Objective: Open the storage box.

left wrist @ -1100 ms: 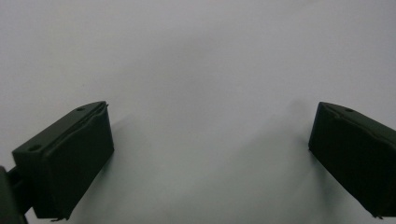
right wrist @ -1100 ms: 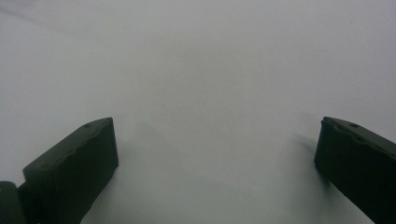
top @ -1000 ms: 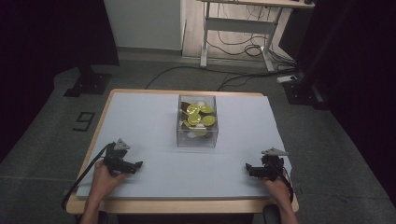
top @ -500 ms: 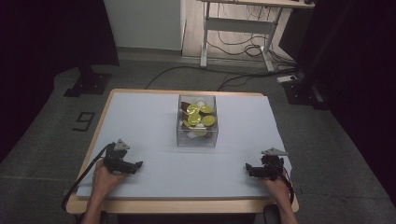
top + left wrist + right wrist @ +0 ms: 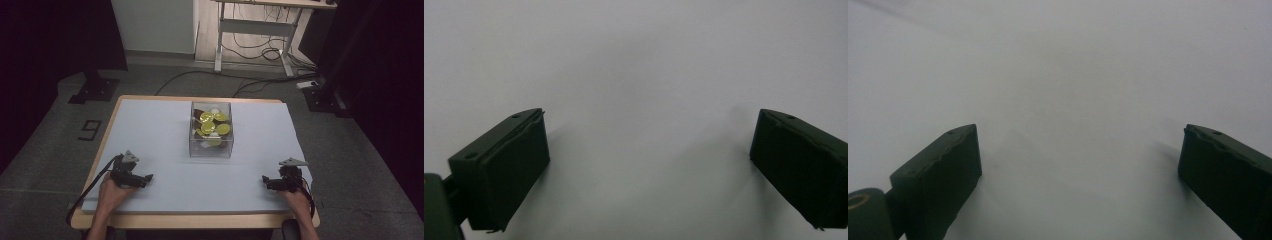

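Nothing has moved: clear box sits between both spread-jawed, well-apart grippers.

Single readable mark: digit "9", dark, on grey floor just left of table's left edge, near far-left corner. No readable text, label or brand on table surface, clear box or elsewhere.

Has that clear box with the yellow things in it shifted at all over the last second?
No. The clear box sits at the same spot behind the middle of the table, same gap to its far edge.
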`<state>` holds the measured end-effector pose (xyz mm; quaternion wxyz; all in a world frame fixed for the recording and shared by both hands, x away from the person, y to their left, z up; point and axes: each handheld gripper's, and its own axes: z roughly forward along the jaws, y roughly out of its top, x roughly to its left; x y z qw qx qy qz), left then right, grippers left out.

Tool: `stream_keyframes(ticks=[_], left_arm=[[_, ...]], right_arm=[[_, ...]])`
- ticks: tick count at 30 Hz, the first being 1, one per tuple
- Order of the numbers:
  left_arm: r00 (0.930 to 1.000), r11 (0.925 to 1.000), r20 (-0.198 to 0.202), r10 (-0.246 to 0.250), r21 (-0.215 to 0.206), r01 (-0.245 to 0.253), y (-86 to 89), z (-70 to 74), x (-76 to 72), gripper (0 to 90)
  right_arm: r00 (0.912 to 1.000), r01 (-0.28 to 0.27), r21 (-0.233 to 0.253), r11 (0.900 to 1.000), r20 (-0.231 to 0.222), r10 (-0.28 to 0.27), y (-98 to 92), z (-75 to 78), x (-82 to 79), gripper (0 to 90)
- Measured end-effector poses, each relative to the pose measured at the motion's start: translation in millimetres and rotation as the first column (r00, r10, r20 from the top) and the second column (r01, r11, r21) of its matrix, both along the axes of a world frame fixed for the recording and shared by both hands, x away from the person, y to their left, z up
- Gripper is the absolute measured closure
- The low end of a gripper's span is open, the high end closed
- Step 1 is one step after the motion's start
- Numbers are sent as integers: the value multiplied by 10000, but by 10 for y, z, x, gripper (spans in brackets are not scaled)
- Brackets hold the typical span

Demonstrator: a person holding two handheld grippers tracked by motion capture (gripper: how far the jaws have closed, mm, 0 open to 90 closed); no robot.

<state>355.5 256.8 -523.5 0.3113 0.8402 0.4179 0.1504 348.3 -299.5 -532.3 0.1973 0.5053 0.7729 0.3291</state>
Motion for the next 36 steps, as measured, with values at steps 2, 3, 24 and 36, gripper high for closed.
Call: stream_keyframes(ticks=[2,3,24,36], left_arm=[[10000,10000,33,-72,3,72,-26,12,-12,25],[9999,9999,67,-109,53,109,-39,22,-18,26],[9945,9916,567,-878,-906,927,-285,323,-77,88],[9850,9810,832,-1510,-1099,1597,-579,556,21,143]], right_arm=[[9999,-131,-30,9999,29,131,16,13,-2,48],[9998,-193,-33,9998,56,193,23,24,-4,49],[9911,-1269,437,9910,452,1250,243,289,8,46],[9778,-1972,651,9782,844,1916,419,418,34,85]])
